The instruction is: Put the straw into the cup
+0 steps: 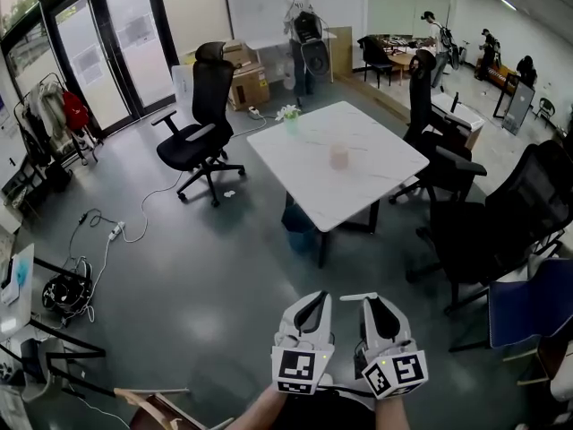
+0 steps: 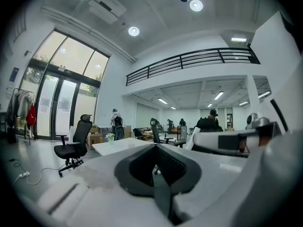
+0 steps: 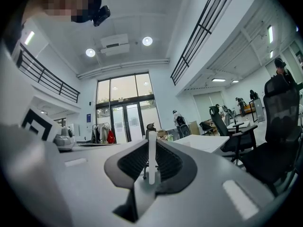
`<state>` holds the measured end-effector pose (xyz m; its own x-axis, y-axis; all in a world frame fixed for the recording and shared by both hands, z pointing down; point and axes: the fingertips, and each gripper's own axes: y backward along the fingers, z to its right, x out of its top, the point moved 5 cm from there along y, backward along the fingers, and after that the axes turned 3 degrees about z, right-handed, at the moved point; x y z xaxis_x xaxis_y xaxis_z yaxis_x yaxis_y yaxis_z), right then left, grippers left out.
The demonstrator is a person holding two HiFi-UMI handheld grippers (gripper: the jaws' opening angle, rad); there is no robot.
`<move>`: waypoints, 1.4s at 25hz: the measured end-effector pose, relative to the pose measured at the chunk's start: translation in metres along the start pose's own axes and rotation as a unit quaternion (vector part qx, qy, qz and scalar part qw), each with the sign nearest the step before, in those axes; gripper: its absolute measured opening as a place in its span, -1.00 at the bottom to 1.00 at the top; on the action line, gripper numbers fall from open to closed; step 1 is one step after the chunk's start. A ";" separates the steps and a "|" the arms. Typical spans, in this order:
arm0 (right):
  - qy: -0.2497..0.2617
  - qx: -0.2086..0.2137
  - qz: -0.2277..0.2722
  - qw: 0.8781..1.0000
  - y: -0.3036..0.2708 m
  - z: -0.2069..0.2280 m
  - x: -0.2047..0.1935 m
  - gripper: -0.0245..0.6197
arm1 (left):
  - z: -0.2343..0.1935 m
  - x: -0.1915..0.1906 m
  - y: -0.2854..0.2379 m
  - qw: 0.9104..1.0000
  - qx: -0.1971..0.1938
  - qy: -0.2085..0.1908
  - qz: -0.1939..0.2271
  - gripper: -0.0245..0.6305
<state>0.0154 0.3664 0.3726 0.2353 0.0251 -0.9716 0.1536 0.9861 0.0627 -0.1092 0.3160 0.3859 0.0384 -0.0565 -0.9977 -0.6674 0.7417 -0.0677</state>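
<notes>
**White straw pinched in the right gripper, cup way over on the table**

Right gripper [image 1: 380, 301] has its jaws closed down narrow on the straw [image 3: 152, 156], which sits upright between the pads in the right gripper view, with its top end poking past the tips. Left gripper [image 2: 157, 150] is pressed together with nothing in it. Both sit side by side, roughly level.

The cup [image 1: 338, 157], a small pinkish one, is near the middle of the white table [image 1: 394, 164], well apart from both grippers, with bare grey floor between.

My guess is the straw's light, thin and hollow, so it'll kink if squeezed hard and it's slick enough to swivel in the pads. A mid-length hold that leaves a free end to drop in seems best. The cup looks light too, so a knock on the rim could tip it.
</notes>
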 end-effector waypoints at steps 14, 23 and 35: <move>0.002 -0.002 -0.003 1.000 -0.010 0.027 0.006 -0.78 | 0.007 0.002 -0.027 1.000 0.001 -0.002 0.000 -0.92; 0.002 0.014 -0.007 1.000 -0.016 0.038 0.003 -0.78 | 0.007 -0.002 -0.034 1.000 0.023 0.001 -0.002 -0.92; 0.001 0.018 -0.009 1.000 -0.014 0.044 0.001 -0.78 | 0.013 -0.002 -0.035 1.000 0.024 -0.005 -0.003 -0.92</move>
<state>0.0557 0.3458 0.3806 0.2310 0.0074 -0.9729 0.1933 0.9797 0.0533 -0.0762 0.2987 0.3903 0.0506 -0.0545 -0.9972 -0.6307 0.7725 -0.0742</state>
